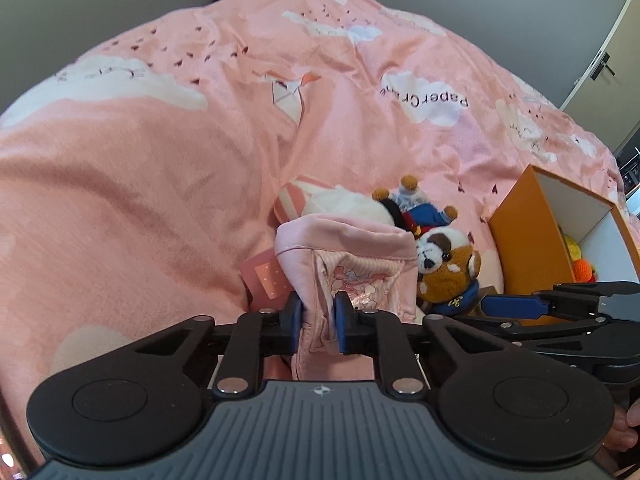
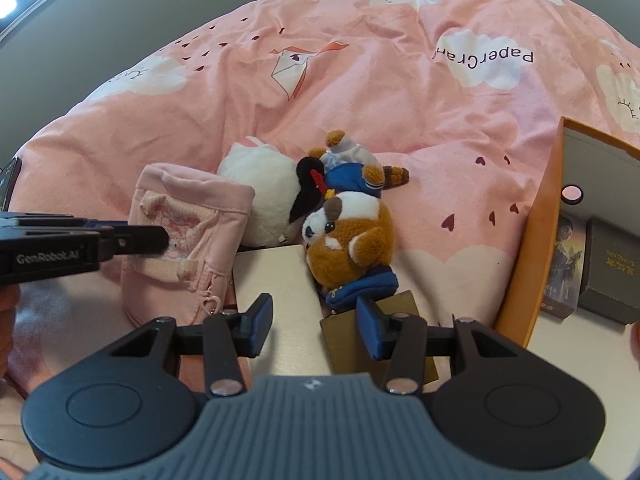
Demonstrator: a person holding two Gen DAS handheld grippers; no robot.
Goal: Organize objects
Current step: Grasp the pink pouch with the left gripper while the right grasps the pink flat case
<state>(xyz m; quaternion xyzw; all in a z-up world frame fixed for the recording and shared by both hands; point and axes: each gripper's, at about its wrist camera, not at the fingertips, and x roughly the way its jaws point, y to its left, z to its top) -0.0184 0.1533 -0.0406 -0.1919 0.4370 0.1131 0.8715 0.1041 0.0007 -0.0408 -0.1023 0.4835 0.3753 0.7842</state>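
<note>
My left gripper (image 1: 317, 320) is shut on the edge of a pink fabric pouch (image 1: 352, 256), which stands on the bed; it also shows in the right wrist view (image 2: 188, 236) with the left gripper (image 2: 160, 240) at its side. My right gripper (image 2: 314, 328) is open and empty, low over a beige flat box (image 2: 280, 292) and a brown card (image 2: 348, 336). Just beyond lie a brown-and-white plush dog (image 2: 348, 236), a small plush in blue (image 2: 352, 168) and a white plush (image 2: 264, 188). The right gripper (image 1: 520, 306) shows at the right of the left wrist view.
A pink quilt (image 1: 200, 140) covers the bed. An orange open box (image 2: 548, 240) stands at the right, holding small boxes (image 2: 612, 264); in the left wrist view the orange box (image 1: 524, 236) holds yellow and orange crochet toys (image 1: 580, 260). A door (image 1: 600, 60) is far right.
</note>
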